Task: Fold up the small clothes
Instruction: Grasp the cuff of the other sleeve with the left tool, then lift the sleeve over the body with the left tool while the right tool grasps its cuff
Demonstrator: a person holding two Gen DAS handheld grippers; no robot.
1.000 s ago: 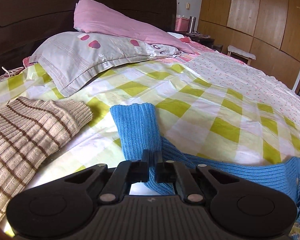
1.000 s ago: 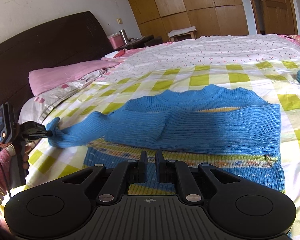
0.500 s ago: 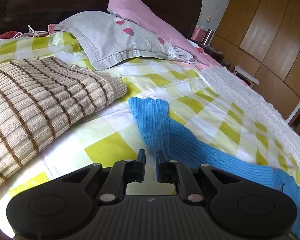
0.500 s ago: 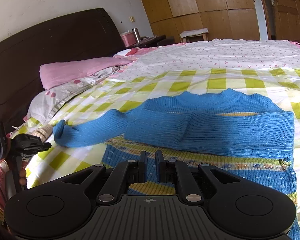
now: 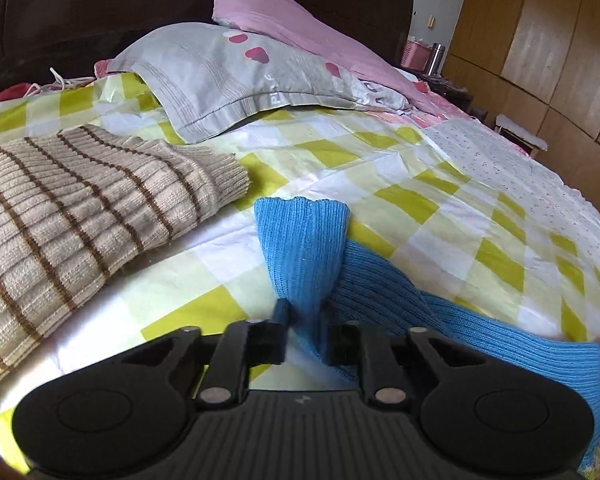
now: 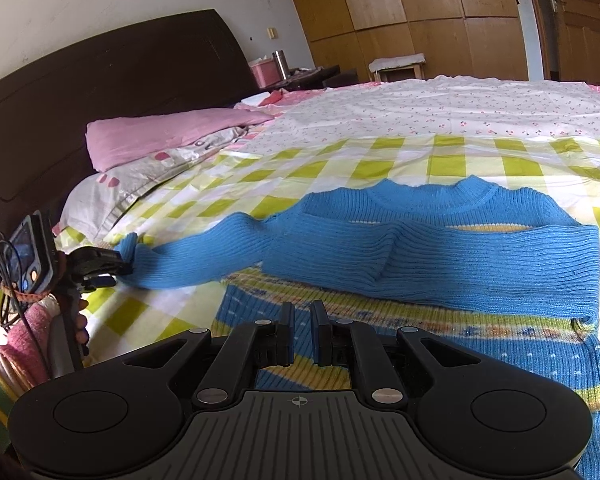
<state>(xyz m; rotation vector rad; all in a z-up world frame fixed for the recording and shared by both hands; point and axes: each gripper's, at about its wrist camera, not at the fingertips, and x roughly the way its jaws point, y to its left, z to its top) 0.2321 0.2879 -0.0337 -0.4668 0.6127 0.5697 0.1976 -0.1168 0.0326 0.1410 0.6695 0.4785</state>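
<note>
A small blue knitted sweater (image 6: 440, 248) lies on the green-checked bed sheet (image 6: 340, 168), one sleeve folded across its chest and the other sleeve (image 6: 204, 252) stretched out to the left. My left gripper (image 5: 306, 334) has its jaws partly apart around the cuff of that sleeve (image 5: 300, 240); it also shows in the right wrist view (image 6: 112, 262) at the sleeve's end. My right gripper (image 6: 302, 334) is shut and empty, just above the sweater's patterned hem (image 6: 460, 328).
A beige brown-striped sweater (image 5: 72, 216) lies left of the cuff. A grey pillow (image 5: 252, 76) and a pink pillow (image 5: 300, 32) lean on the dark headboard (image 6: 100, 80). Wooden wardrobes (image 6: 420, 12) and a stool stand beyond the bed.
My left gripper let go of the sleeve cuff, swung left, then came back with its jaws opened wider around the cuff. The right gripper drew back slightly.
</note>
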